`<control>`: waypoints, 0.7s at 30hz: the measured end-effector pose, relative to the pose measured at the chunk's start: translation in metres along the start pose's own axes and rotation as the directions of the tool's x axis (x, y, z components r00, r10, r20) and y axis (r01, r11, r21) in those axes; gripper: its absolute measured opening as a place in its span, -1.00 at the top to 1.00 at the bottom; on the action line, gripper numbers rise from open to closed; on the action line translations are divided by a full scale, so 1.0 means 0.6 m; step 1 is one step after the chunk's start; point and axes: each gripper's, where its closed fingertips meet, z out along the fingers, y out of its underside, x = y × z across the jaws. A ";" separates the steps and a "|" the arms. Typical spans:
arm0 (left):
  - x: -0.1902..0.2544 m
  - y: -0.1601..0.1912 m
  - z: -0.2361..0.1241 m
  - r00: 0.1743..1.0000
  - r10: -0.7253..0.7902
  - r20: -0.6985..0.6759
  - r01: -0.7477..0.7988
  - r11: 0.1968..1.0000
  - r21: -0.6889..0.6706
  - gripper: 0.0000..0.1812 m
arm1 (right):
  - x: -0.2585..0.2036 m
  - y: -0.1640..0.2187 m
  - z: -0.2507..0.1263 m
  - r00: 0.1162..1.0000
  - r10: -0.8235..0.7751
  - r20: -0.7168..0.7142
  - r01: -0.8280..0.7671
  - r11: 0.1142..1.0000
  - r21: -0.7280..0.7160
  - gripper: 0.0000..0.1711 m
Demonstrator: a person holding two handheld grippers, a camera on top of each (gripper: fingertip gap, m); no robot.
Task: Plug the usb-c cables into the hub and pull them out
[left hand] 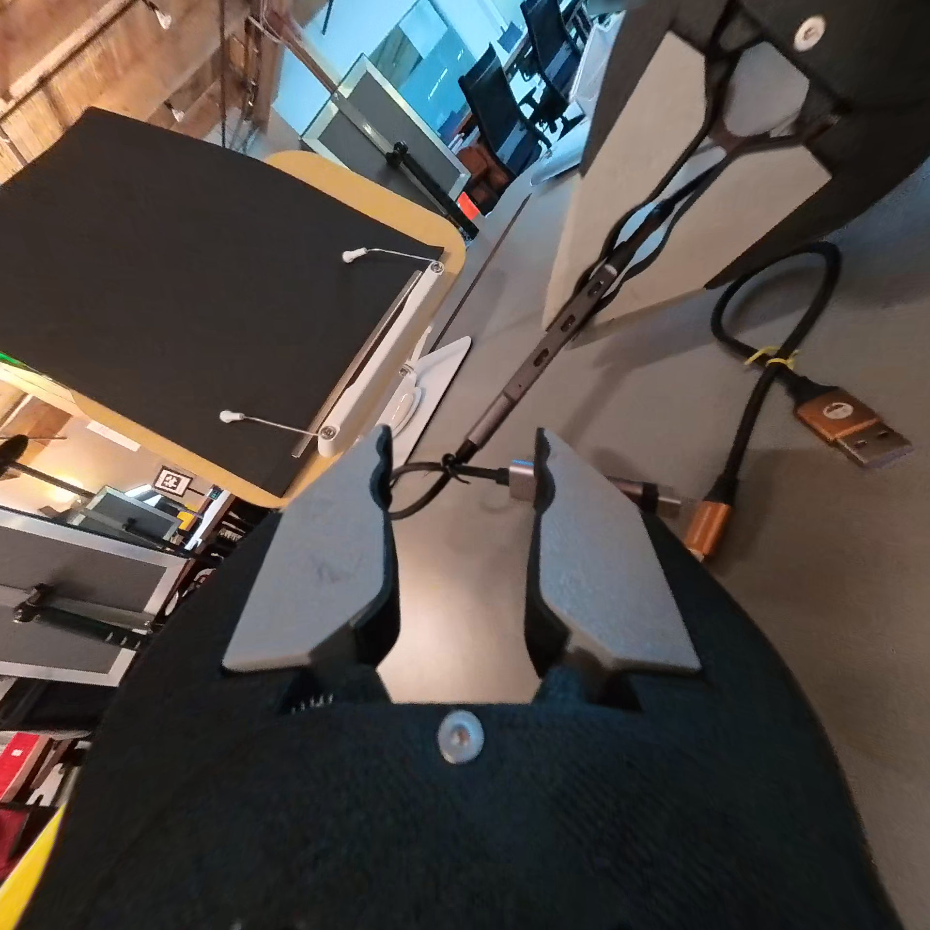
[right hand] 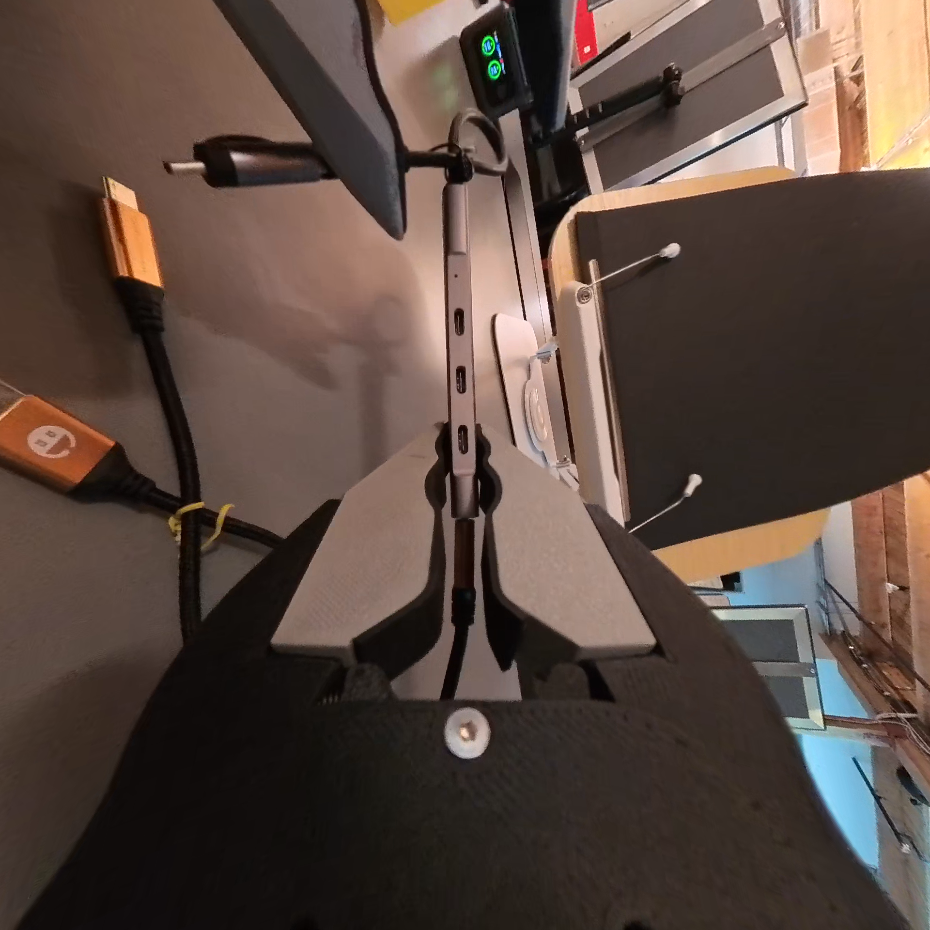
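The slim grey hub (right hand: 460, 352) is held above the grey table (right hand: 277, 377), with three empty USB-C ports along its side. My right gripper (right hand: 462, 453) is shut on its near end, where a brown plug (right hand: 463, 551) on a black cable sits between my fingers. In the left wrist view the hub (left hand: 548, 342) slants up to the right gripper (left hand: 611, 266). My left gripper (left hand: 460, 468) is open at the hub's far end, around its tied tail cable (left hand: 453, 465). A grey USB-C plug (left hand: 523, 480) runs past its right finger. An orange-ended braided cable (left hand: 740, 428) lies loose on the table.
A black board (left hand: 176, 282) with a yellow-wood rim and a white clip bar (left hand: 367, 372) stands at the table's edge. A small device with a green-lit screen (right hand: 490, 65) sits behind the left gripper. The orange USB-A plug (right hand: 55, 443) and its cable loop lie beside my right gripper. The gap from one gripper's tips to the other's is roughly 8 cm.
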 end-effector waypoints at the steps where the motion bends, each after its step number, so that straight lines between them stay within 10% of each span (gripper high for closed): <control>1: 0.001 -0.001 0.001 1.000 0.000 0.003 0.000 1.000 0.000 0.41 | 0.000 -0.002 -0.001 1.000 -0.001 -0.001 0.001 1.000 0.004 0.94; 13: 0.007 -0.008 -0.003 0.974 0.224 0.011 -0.224 0.974 -0.019 0.85 | 0.004 -0.057 -0.034 0.992 0.093 0.087 -0.113 0.958 0.263 0.90; 21: 0.045 -0.018 -0.008 0.954 0.290 -0.072 -0.289 0.957 0.022 0.91 | 0.002 -0.018 -0.009 0.990 0.121 0.077 -0.130 0.982 0.136 0.87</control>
